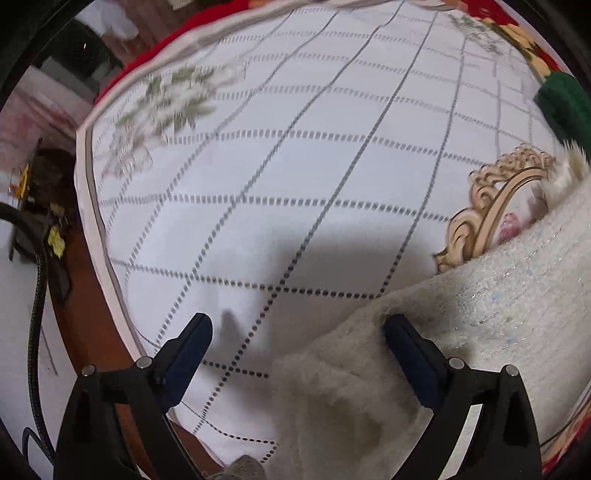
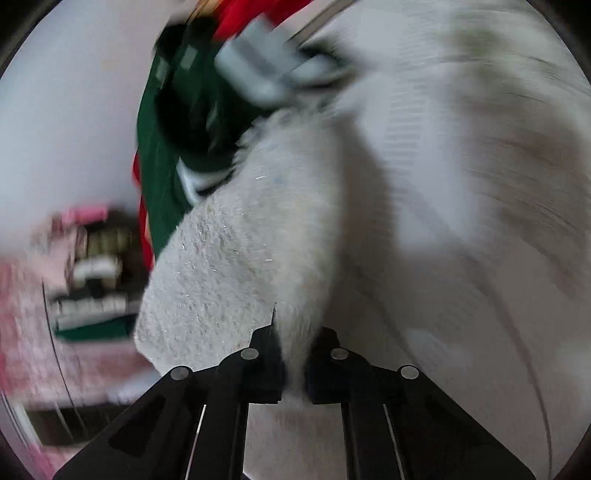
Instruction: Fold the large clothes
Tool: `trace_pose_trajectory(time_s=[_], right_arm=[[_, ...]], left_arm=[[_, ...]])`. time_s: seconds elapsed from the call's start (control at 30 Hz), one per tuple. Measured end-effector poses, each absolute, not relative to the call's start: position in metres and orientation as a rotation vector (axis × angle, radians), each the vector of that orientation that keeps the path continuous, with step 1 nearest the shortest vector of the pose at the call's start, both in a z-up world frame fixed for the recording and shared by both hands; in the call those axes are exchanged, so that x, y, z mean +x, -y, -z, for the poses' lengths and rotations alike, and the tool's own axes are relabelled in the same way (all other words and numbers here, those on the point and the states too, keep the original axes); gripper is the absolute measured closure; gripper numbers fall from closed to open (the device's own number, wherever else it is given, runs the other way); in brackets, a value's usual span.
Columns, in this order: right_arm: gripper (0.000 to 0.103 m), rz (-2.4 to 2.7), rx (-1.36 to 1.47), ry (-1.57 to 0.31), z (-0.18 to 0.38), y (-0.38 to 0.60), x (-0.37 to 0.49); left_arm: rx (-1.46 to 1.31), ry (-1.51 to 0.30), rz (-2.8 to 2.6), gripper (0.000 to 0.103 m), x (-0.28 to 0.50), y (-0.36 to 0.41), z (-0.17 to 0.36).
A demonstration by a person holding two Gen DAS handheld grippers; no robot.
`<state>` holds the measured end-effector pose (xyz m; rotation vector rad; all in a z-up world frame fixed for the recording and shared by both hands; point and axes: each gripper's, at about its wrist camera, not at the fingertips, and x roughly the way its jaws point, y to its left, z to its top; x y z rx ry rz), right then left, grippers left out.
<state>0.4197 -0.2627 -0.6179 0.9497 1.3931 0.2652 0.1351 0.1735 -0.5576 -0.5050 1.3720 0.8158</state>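
Note:
A fluffy cream sweater (image 1: 491, 306) with glinting threads lies on the white checked bedcover (image 1: 295, 166), stretching from the lower middle to the right edge of the left wrist view. My left gripper (image 1: 297, 341) hangs over its near corner, jaws wide open, the right finger (image 1: 410, 354) against the fleece and the left finger over bare cover. In the blurred right wrist view the right gripper (image 2: 293, 345) is shut on a fold of the same sweater (image 2: 229, 266), which rises away from the jaws.
A dark green garment (image 1: 565, 107) lies at the far right of the bed, also seen as the green garment (image 2: 166, 177). A red floral blanket (image 1: 517, 33) borders the cover. The bed's wooden edge (image 1: 92, 332) and a black hose (image 1: 37, 314) are at left.

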Motion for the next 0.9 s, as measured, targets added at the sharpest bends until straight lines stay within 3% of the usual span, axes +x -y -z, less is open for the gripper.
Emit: trace_pose_trajectory(time_s=[0.13, 0.4, 0.67, 0.9], right_arm=[[0.096, -0.107, 0.967, -1.406, 0.595, 0.325, 0.344], [0.092, -0.024, 0.605, -1.643, 0.559, 0.368, 0.235], [0.091, -0.165, 0.132, -1.377, 0.484, 0.304, 0.273], [0.092, -0.5, 0.096, -1.525, 0.532, 0.152, 0.331]], left_arm=[[-0.42, -1.336, -0.789, 0.005, 0.151, -0.165, 0.531], [-0.385, -1.319, -0.8, 0.005, 0.132, -0.149, 0.5], [-0.405, -1.33, -0.776, 0.005, 0.128, -0.117, 0.498], [-0.435, -1.293, -0.715, 0.005, 0.146, -0.09, 0.493]])
